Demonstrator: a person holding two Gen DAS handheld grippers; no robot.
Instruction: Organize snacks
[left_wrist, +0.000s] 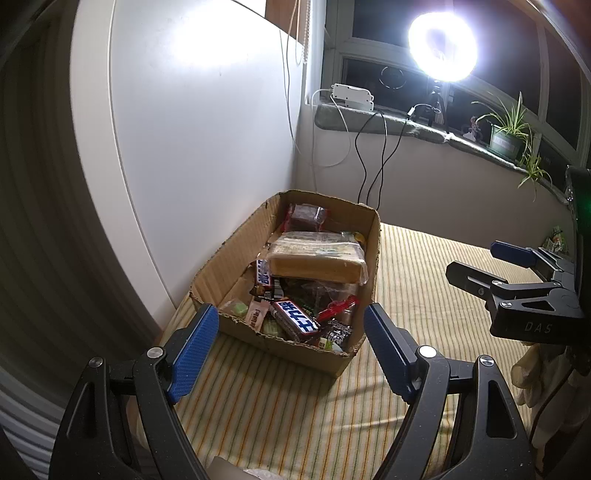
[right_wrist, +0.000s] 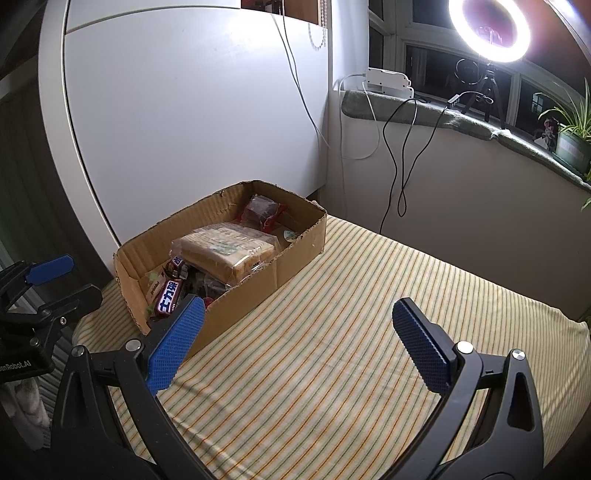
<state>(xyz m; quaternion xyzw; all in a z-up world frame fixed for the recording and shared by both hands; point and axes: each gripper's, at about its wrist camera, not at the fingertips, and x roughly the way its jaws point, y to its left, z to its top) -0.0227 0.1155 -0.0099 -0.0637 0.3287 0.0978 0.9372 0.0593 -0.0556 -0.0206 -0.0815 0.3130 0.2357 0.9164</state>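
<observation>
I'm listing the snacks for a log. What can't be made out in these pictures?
- Snacks under the bread loaf in the cardboard box: covered, both views.
- Box's near end, right wrist view: hidden behind the right gripper finger.
- Small packets at the left wrist view's right edge: too small, partly behind the right gripper.

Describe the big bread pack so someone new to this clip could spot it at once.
Find the open cardboard box on the striped cloth, against the white panel. Inside it, the bread pack lies on top of the smaller snacks. It is the largest item there: a tan loaf in clear wrap, unlike the small dark Snickers bar nearby.
</observation>
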